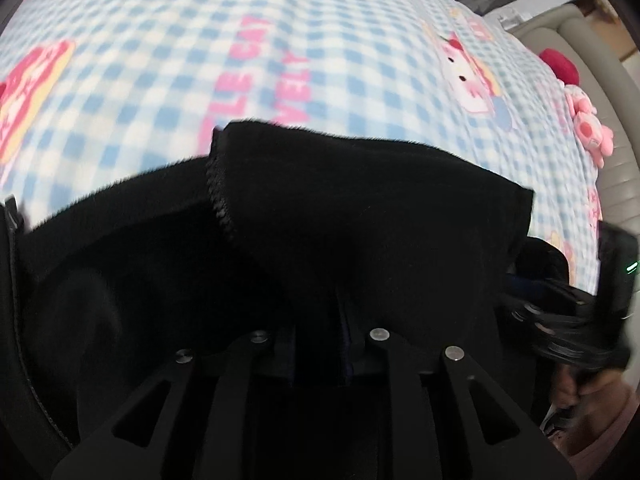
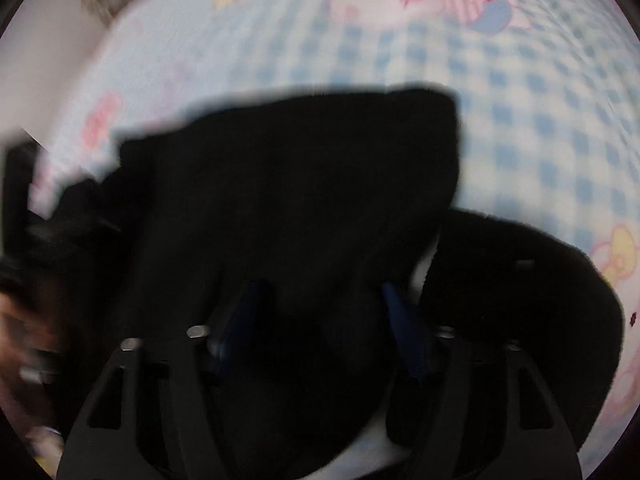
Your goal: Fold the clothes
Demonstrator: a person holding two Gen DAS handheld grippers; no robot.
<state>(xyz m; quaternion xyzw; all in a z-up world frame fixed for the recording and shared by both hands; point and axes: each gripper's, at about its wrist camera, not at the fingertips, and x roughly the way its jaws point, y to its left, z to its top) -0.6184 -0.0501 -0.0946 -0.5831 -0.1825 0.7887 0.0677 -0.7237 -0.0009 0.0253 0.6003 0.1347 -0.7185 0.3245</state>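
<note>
Black garment [image 2: 304, 200] blurred, hiding both grippers' jaws

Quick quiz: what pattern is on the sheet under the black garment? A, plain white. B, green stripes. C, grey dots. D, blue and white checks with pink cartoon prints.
D: the bedsheet around the black garment shows blue and white checks with pink cartoon figures and pink lettering.

Black garment [image 1: 360, 216] on a blue-and-white checked blanket [image 1: 280, 60] with pink cartoon prints.
</note>
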